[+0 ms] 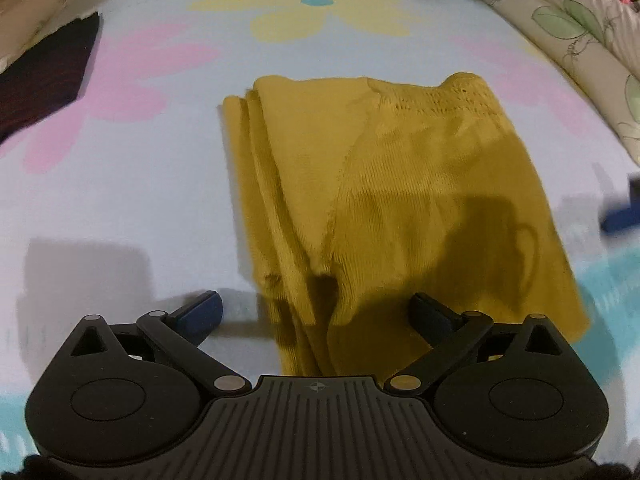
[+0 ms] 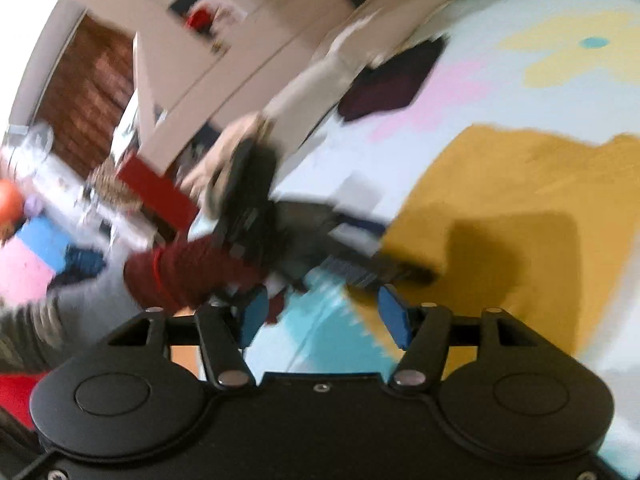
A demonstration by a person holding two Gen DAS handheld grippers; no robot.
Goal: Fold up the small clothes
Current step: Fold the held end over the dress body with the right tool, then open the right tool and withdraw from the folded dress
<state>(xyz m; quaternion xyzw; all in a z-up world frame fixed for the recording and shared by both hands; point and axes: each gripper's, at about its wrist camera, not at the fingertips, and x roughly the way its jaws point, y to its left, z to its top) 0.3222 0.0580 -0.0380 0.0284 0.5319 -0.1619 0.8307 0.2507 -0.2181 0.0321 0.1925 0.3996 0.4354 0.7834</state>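
Observation:
A mustard-yellow knit garment (image 1: pixel 400 184) lies folded on the pale flowered bedsheet (image 1: pixel 120 208), its layered fold edges on the left side. My left gripper (image 1: pixel 316 312) hovers open above its near edge, one blue pad (image 1: pixel 204 310) over bare sheet and the other pad (image 1: pixel 430 314) over the cloth, nothing pinched. In the blurred right wrist view my right gripper (image 2: pixel 324 316) is open and empty just off the garment (image 2: pixel 520 216) near its edge. The other gripper (image 2: pixel 256 208) shows there, held by a hand with a dark red sleeve (image 2: pixel 188 276).
A dark maroon cloth (image 1: pixel 44 80) lies at the sheet's far left, also in the right wrist view (image 2: pixel 392 80). A leaf-printed pillow (image 1: pixel 580 48) lines the right edge. A blue object (image 1: pixel 624 212) shows at the far right. Room furniture and clutter (image 2: pixel 120 120) lie beyond the bed.

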